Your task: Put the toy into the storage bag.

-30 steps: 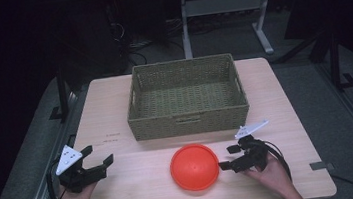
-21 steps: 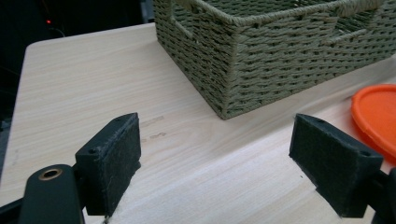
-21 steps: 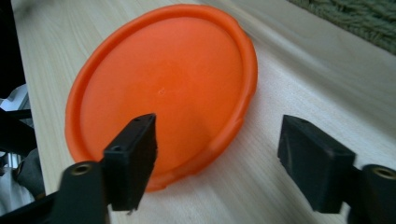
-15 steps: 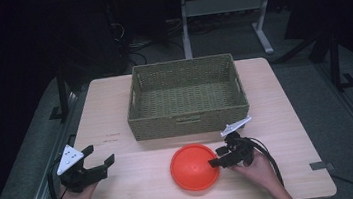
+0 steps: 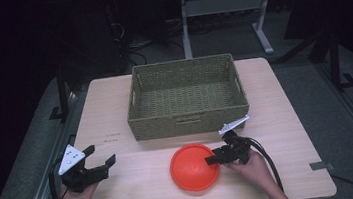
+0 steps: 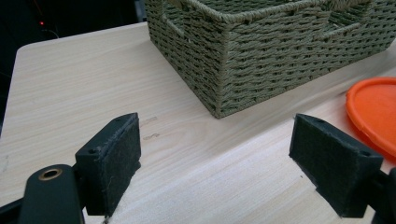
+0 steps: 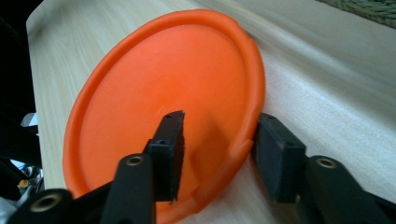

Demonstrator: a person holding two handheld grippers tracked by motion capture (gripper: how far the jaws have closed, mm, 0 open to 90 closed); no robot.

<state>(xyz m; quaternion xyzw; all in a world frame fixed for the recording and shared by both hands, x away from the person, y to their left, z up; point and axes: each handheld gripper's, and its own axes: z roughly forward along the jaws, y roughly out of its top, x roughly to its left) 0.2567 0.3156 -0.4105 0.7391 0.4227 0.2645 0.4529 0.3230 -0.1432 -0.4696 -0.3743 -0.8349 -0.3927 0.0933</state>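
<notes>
Presently, the right gripper point(image 7: 217, 154) is seen straddling the near rim of the orange plate point(image 5: 192, 167), its jaws just closing but not yet pressed on it; the plate is judged light, stiff and slippery, best gripped at that raised rim.

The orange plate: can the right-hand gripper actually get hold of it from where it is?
Probably yes. The right gripper already straddles the orange plate at its rim, one jaw over the plate and one outside; the jaws have just been closing, with a gap still visible.
</notes>
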